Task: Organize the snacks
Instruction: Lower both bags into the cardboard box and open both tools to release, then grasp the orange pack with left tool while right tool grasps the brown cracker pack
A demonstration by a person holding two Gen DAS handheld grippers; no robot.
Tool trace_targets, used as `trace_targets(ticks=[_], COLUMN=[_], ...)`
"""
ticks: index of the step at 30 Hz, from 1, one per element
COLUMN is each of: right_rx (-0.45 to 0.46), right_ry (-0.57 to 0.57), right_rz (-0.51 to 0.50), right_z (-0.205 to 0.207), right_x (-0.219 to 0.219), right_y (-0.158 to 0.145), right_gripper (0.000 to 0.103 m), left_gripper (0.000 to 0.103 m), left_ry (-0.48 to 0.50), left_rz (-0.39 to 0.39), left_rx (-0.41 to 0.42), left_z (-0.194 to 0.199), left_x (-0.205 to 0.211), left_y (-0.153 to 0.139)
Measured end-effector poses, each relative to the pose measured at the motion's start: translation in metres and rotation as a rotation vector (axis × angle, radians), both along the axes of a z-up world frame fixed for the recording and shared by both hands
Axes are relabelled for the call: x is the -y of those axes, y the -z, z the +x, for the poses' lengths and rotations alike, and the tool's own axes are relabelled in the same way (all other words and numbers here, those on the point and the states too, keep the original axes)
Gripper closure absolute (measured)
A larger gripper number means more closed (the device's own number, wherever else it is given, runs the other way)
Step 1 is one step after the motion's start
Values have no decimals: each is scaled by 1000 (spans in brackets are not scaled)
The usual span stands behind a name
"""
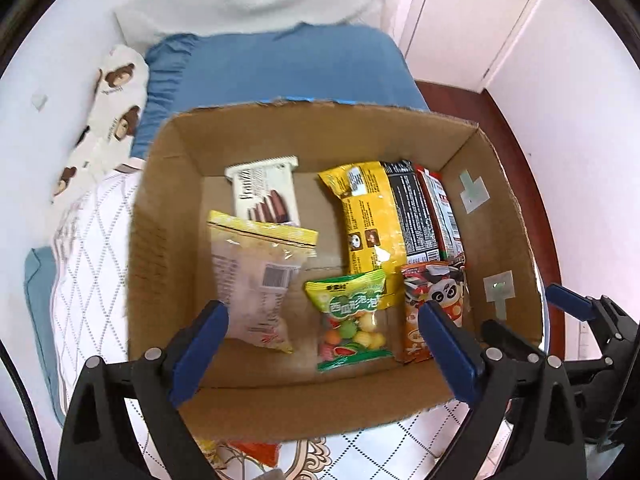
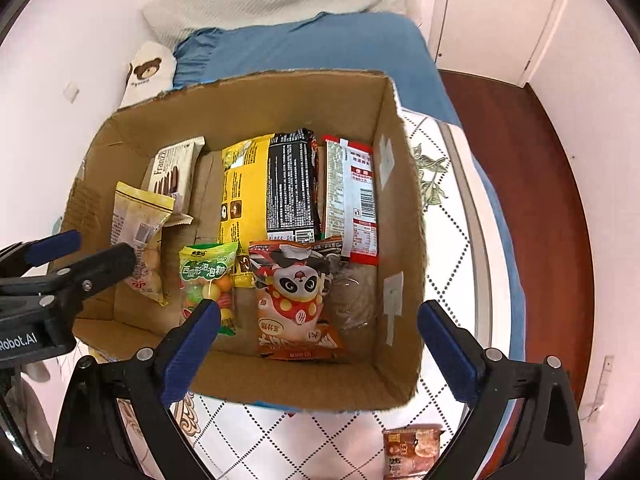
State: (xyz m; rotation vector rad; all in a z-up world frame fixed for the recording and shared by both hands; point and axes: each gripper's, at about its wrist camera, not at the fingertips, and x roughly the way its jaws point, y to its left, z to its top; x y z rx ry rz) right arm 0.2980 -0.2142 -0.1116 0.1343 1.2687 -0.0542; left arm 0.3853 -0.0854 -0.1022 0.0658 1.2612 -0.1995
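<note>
An open cardboard box [image 1: 168, 184] [image 2: 404, 208] sits on the bed and holds several snack packs. Inside lie a white wafer pack [image 1: 268, 192], a clear pouch with a yellow top [image 1: 256, 276], a green candy bag [image 1: 352, 316] [image 2: 208, 276], a yellow bag [image 1: 368, 220], a black pack [image 2: 292, 188], a red-and-white pack [image 2: 354, 200] and an orange panda pack [image 2: 296, 300]. My left gripper [image 1: 324, 344] is open and empty over the box's near side. My right gripper [image 2: 320, 340] is open and empty above the panda pack.
A brown snack cup [image 2: 412, 452] lies on the patterned quilt [image 2: 320, 440] in front of the box. An orange-red packet [image 1: 256, 450] peeks out under the box's near edge. A blue pillow [image 1: 280, 68], a bear-print pillow [image 1: 116, 100] and a wooden floor [image 2: 532, 184] surround the box.
</note>
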Motion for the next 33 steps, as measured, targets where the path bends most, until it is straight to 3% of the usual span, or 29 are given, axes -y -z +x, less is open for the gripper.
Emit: trace_targets(ticks=[9,25,33], right_rx=[120,347,382], right_ry=[-1,2,21], right_rz=[-43,-84,-28], right_z=[-40,-128,-151], right_x=[-13,-41,-40], right_y=[-37,-111,-126], right_gripper=[2,2,2], left_gripper=[6,6,6], left_ry=[-52,-52,-65], left_rz=[1,-44,-65], left_rx=[158,334,344], left_z=[-47,-129,-154], left_x=[-23,-42,-50], left_y=[-29,-93,-99])
